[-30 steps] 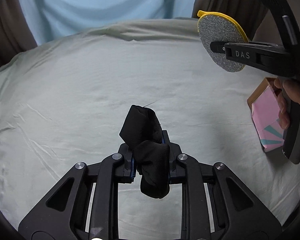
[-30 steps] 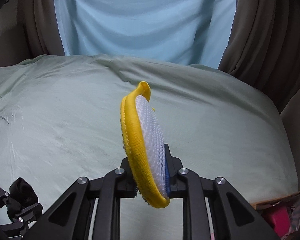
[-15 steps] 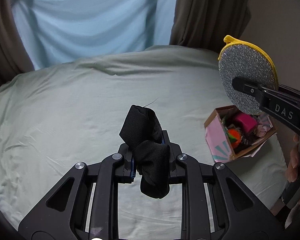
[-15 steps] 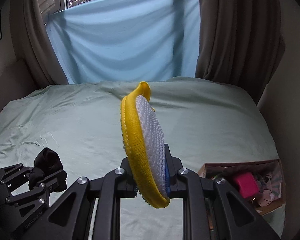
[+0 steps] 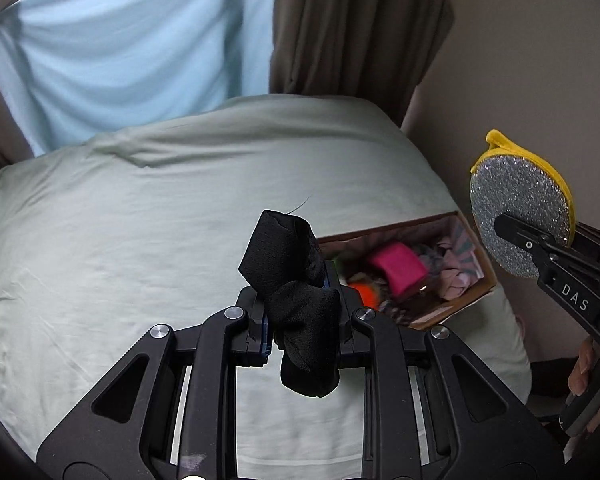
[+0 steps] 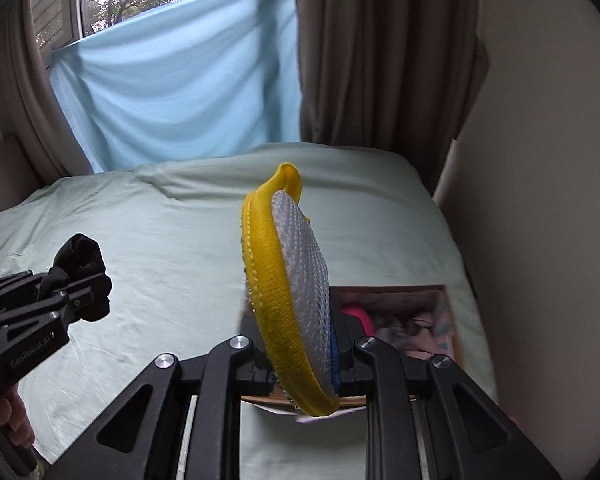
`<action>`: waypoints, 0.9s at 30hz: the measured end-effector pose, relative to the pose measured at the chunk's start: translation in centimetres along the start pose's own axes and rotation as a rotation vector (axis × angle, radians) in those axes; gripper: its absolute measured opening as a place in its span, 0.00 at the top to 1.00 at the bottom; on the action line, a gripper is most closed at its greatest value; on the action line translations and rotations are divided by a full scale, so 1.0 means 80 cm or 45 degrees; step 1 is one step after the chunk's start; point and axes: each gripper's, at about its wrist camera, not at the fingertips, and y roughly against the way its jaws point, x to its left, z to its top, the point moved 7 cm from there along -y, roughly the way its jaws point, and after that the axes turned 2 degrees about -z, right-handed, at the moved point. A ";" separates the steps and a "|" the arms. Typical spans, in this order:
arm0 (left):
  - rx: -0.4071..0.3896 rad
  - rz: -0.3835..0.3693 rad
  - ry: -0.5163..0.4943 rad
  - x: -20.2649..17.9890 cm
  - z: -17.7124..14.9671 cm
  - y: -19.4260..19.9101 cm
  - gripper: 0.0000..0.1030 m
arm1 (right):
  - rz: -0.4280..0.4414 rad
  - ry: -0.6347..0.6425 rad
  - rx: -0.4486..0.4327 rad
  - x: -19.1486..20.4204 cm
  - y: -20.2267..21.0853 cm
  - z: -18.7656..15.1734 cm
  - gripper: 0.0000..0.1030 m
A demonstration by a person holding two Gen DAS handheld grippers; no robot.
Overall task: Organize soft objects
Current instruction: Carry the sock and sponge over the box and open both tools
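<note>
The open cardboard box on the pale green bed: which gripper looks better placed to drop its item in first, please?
Probably the right gripper: its round yellow-rimmed scrubbing pad hangs beside the cardboard box, while the left gripper holds its black sock farther left.

Pale green bed sheet [image 5: 140,240], cardboard box [image 5: 470,304] at its edge

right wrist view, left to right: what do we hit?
Left claw shut on the black cloth → yellow-rimmed scrub pad upright in the right claw → open cardboard box of soft items, at the right edge of the pale green bed.
</note>
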 end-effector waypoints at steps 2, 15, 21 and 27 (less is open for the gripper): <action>0.021 -0.014 0.002 -0.033 0.001 -0.019 0.82 | -0.013 -0.001 0.028 -0.035 -0.009 -0.008 0.83; 0.276 -0.012 -0.015 -0.120 -0.027 -0.173 0.82 | -0.051 -0.038 0.265 -0.152 -0.131 -0.052 0.83; 0.383 0.020 -0.033 -0.119 -0.045 -0.231 0.82 | -0.063 -0.084 0.374 -0.167 -0.179 -0.070 0.83; 0.444 0.017 -0.033 -0.120 -0.051 -0.250 0.05 | 0.057 -0.177 0.461 -0.165 -0.205 -0.083 0.70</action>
